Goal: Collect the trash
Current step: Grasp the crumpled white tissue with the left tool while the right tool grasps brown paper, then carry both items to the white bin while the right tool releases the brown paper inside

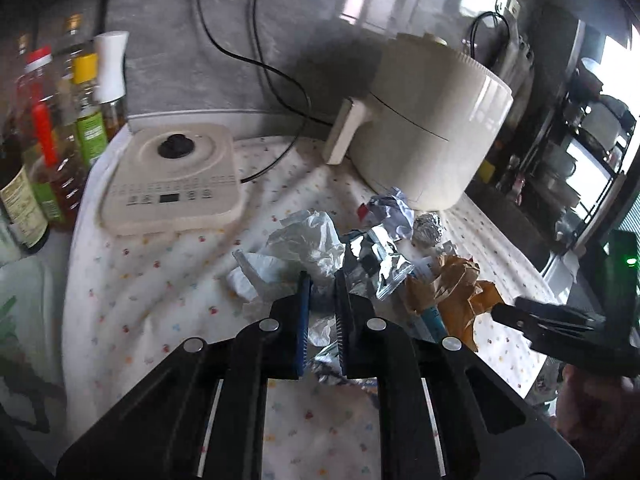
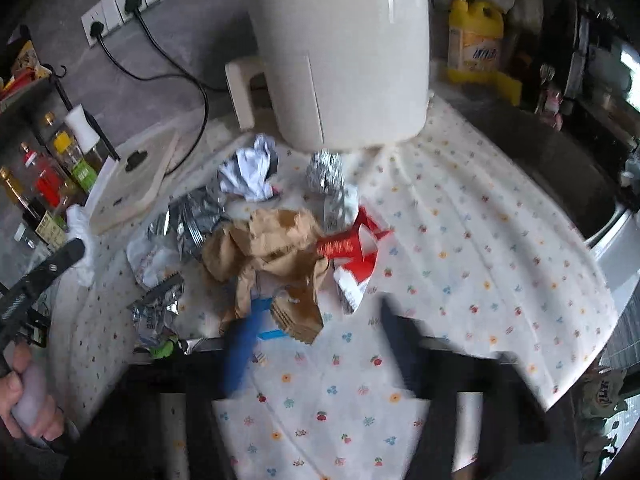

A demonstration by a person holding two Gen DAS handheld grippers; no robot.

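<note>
Nearest in the left wrist view, the left gripper [image 1: 322, 300] is seen with its jaws drawn almost together on a thin fold of white plastic wrapper [image 1: 304, 240], the blue pad and the black pad pressing on the film at the near edge of the heap. In the right wrist view the right gripper [image 2: 316, 320] is blurred; its jaws stand apart, with the blue finger lying over the near corner of the crumpled brown paper bag [image 2: 272, 248] and the dark finger well to the right over bare cloth, so nothing is judged to be held yet.

The trash lies in the middle of the flowered tablecloth [image 2: 480, 240]. Just beyond the brown bag, silver foil packets [image 2: 192, 220] are found to the left and a red and white carton scrap [image 2: 356, 248] to the right. Farther still, a crumpled white paper [image 2: 250, 172] and a foil ball [image 2: 326, 170] rest just before the cream air fryer [image 2: 340, 48], with the flat cooker [image 1: 172, 176] and the bottles [image 1: 84, 112] on the far left.

For the step to go well, the thin film should be lifted gently so it is not torn or slipped, and neighbouring foil should not be dragged along. The right jaws should be centred over a thick fold of the bag before closing, with the cloth kept out of the bite.
</note>
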